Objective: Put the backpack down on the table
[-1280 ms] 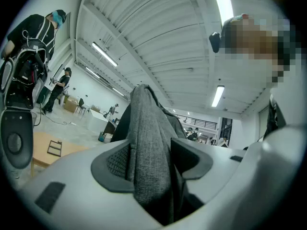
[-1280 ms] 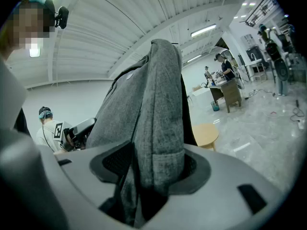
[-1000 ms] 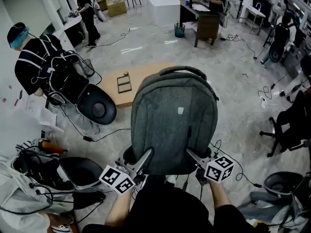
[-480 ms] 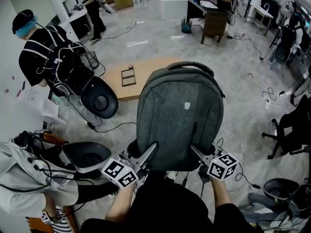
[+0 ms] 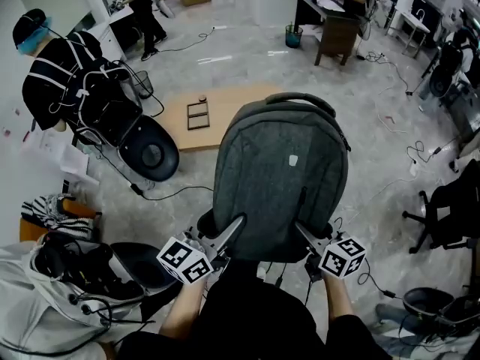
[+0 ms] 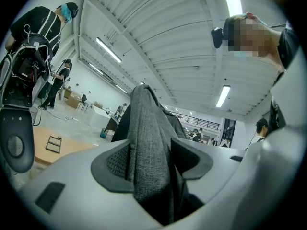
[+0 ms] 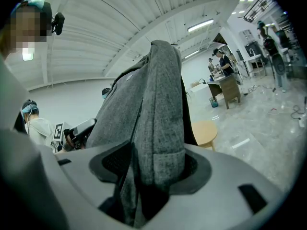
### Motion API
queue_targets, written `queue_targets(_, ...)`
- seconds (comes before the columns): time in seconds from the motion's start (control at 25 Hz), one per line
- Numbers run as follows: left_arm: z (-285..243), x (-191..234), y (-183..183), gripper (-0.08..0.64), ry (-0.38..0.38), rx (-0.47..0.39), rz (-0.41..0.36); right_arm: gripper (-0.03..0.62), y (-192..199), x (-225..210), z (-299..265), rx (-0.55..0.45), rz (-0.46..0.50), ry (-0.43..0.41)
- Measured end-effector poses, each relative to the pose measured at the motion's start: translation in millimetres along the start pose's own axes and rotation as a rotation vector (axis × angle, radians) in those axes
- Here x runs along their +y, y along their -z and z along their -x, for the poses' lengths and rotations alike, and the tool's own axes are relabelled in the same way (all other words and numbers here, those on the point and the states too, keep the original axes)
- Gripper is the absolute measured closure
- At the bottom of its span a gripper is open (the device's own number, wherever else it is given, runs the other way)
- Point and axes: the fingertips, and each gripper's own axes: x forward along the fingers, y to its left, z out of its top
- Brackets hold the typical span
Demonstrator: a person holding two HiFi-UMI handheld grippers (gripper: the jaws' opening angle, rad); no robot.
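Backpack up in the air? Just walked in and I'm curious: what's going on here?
A person holds the grey backpack off the ground with both grippers: the left gripper is shut on its lower left edge, the right gripper on its lower right. It has not been put down yet; the low wooden table lies beyond it.

Likely lab: desks (image 5: pixel 336 37), floor cables (image 5: pixel 169 196)

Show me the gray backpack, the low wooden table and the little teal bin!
gray backpack (image 5: pixel 281 178): head view, middle of its front panel.
low wooden table (image 5: pixel 232 105): head view, bare part of its top.
teal bin (image 5: pixel 293 36): head view, its side wall.
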Motion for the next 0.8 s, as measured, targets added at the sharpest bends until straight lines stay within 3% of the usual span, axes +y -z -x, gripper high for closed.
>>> queue_targets(0.48,-82,65,-29,0.313,0.004,-0.003,0.037,0.353,-62,-56,-67,0.03,0.007,0.024)
queue_targets(0.8,-110,118,-57,0.313,0.004,-0.009,0.036,0.353,-93,-69,-124,0.034,0.011,0.024)
